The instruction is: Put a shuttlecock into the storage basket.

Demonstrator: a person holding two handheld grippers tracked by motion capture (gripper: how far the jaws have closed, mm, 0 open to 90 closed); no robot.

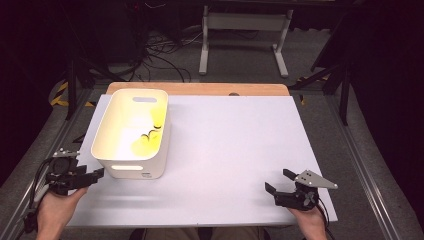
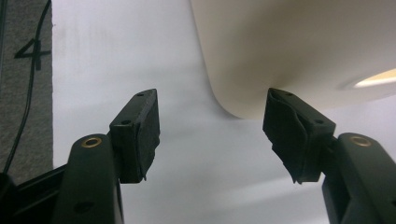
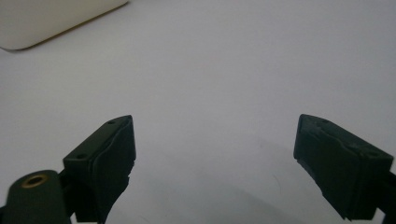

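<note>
Grey carpeted floor [image 1: 240,70] surrounds the work area, with cables and the feet of a white frame [image 1: 245,40] at the far side. On it stands the table [image 1: 230,165], its white top bare over most of its width, with a strip of wood [image 1: 200,88] showing along the far edge.

We record a white plastic bin [image 1: 131,134] on the left part of the table, long side running away from the person, with a slot handle in each end wall. Inside it lie yellow items [image 1: 150,132] with a small dark part among them; we cannot tell what they are.

The left gripper [image 1: 95,175] sits at the near left corner of the table, just beside the bin's near end. In the left gripper view the bin's rounded corner [image 2: 243,93] stands right ahead of the fingers [image 2: 140,130], which are set wide with nothing between them; we cannot tell whether the right-hand one touches the wall.

The right gripper [image 1: 280,181] rests near the near right edge, well apart from the bin. Its fingers [image 3: 112,158] also stand wide over bare table, holding nothing.
</note>
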